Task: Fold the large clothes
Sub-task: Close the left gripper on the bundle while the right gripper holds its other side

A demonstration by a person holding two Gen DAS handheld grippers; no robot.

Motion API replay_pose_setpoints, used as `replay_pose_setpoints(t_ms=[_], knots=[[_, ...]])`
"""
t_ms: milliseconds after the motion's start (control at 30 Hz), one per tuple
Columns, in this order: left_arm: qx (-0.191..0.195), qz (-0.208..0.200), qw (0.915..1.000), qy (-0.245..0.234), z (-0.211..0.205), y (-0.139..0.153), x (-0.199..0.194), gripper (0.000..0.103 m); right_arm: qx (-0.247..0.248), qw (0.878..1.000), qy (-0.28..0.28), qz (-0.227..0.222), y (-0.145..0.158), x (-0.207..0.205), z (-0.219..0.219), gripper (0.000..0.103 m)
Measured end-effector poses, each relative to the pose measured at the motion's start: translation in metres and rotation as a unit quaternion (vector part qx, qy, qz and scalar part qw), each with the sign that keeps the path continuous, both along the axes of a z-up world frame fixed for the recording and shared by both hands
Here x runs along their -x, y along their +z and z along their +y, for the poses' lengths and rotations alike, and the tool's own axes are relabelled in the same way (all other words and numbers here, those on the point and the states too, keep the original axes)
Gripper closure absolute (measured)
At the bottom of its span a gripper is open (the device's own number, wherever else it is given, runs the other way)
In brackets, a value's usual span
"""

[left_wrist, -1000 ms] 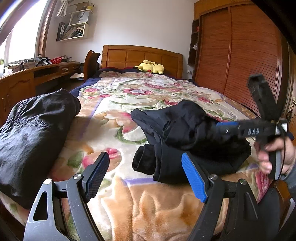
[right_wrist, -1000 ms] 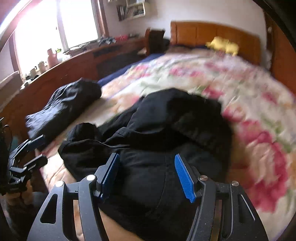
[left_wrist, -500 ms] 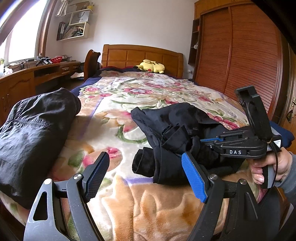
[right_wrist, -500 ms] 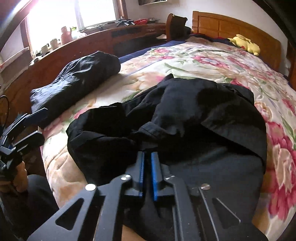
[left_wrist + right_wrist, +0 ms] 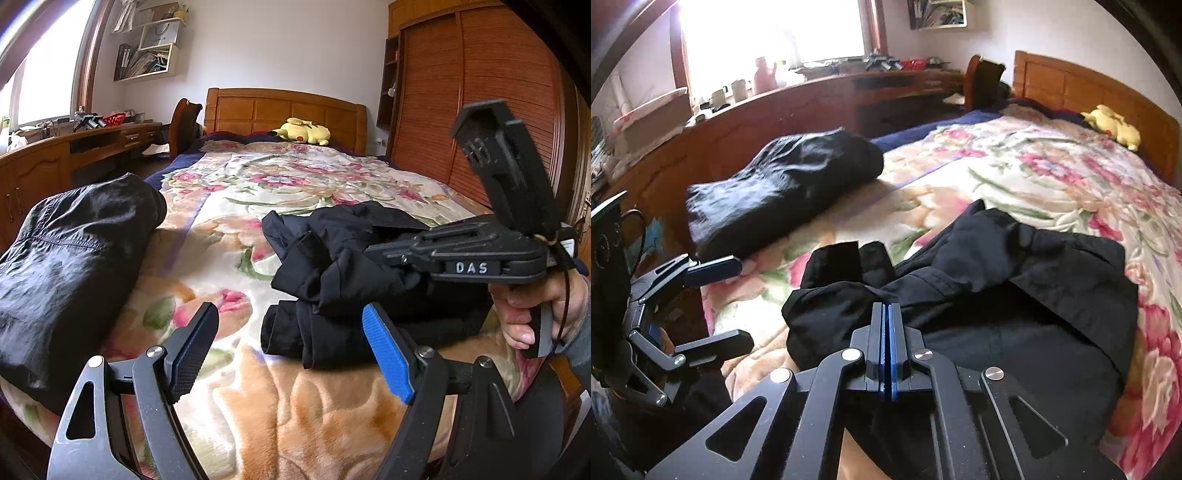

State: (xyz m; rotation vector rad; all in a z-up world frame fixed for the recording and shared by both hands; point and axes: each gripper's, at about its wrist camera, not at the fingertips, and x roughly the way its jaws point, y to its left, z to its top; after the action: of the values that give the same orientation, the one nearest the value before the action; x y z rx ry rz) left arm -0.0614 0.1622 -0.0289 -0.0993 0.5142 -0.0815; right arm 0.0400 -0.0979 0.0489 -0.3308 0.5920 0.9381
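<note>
The right gripper point(image 5: 887, 314) had clamped shut on a fold of the crumpled black garment point(image 5: 1015, 295), which lay heaped near the foot of the bed point(image 5: 295, 177). The left gripper point(image 5: 291, 354) hung open just short of it, holding nothing. Best bet: pinch a matching edge and spread it flat first.

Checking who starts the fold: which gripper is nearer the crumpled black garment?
Right. The right gripper is shut on a fold of the crumpled black garment; the left gripper hangs open beside it, over the blanket, not touching.
</note>
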Motion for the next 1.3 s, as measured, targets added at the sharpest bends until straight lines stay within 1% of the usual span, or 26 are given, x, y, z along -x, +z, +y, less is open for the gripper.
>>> replay_pose_setpoints(t_ms=[100, 133, 167, 200, 233, 267, 300, 333, 367, 433, 567, 767, 933, 1033, 1100, 1167, 1300], knots=[[0.004, 0.004, 1.0, -0.003, 0.004, -0.002, 0.001, 0.022, 0.021, 1.0, 0.002, 0.007, -0.005, -0.009, 0.004, 0.101], [0.006, 0.004, 1.0, -0.006, 0.005, -0.002, 0.001, 0.025, 0.022, 1.0, -0.001, 0.002, 0.0, -0.012, 0.003, 0.101], [0.007, 0.004, 0.9999, -0.008, 0.004, -0.002, 0.001, 0.026, 0.025, 1.0, -0.004, -0.005, 0.006, -0.013, -0.001, 0.096], [0.008, 0.004, 0.9999, -0.013, 0.004, -0.002, 0.001, 0.03, 0.027, 0.999, -0.009, -0.015, 0.011, -0.013, -0.004, 0.086], [0.009, 0.004, 0.9998, -0.017, 0.002, -0.002, 0.001, 0.035, 0.025, 0.999, -0.013, -0.026, 0.019, -0.013, -0.009, 0.079], [0.01, 0.005, 0.9997, -0.022, 0.001, -0.003, 0.0, 0.038, 0.023, 0.999, -0.018, -0.036, 0.025, -0.015, -0.015, 0.06], [0.011, 0.007, 0.9995, -0.027, -0.002, -0.003, -0.001, 0.046, 0.02, 0.998, -0.025, -0.046, 0.03, -0.017, -0.021, 0.043], [0.012, 0.009, 0.9994, -0.032, -0.004, -0.004, -0.002, 0.053, 0.015, 0.998, -0.037, -0.058, 0.036, -0.022, -0.028, 0.038], [0.013, 0.013, 0.9991, -0.038, -0.006, -0.006, -0.004, 0.057, 0.014, 0.997, -0.05, -0.065, 0.039, -0.028, -0.034, 0.036], [0.015, 0.019, 0.9986, -0.048, -0.01, -0.007, -0.008, 0.063, 0.014, 0.994, -0.079, -0.069, 0.045, -0.046, -0.048, 0.036], [0.008, 0.036, 0.9979, -0.054, -0.019, -0.013, -0.018, 0.066, 0.019, 0.987, -0.134, -0.084, 0.045, -0.081, -0.073, 0.035], [-0.001, 0.057, 0.9971, -0.051, -0.024, -0.021, -0.027, 0.066, 0.025, 0.982, -0.184, -0.041, 0.015, -0.142, -0.086, 0.032], [0.001, 0.065, 0.9968, -0.047, -0.025, -0.024, -0.03, 0.066, 0.012, 0.98, -0.2, 0.001, -0.006, -0.187, -0.081, 0.029], [-0.001, 0.067, 0.9967, -0.046, -0.026, -0.025, -0.031, 0.066, 0.004, 0.979, -0.205, 0.021, -0.015, -0.203, -0.079, 0.022], [-0.001, 0.068, 0.9967, -0.045, -0.027, -0.025, -0.031, 0.066, -0.002, 0.978, -0.208, 0.03, -0.017, -0.206, -0.079, 0.018], [-0.001, 0.068, 0.9967, -0.045, -0.027, -0.025, -0.031, 0.066, -0.009, 0.977, -0.211, 0.041, -0.022, -0.21, -0.083, 0.017], [-0.003, 0.068, 0.9967, -0.045, -0.028, -0.025, -0.033, 0.066, -0.017, 0.976, -0.212, 0.057, -0.022, -0.205, -0.092, 0.016]])
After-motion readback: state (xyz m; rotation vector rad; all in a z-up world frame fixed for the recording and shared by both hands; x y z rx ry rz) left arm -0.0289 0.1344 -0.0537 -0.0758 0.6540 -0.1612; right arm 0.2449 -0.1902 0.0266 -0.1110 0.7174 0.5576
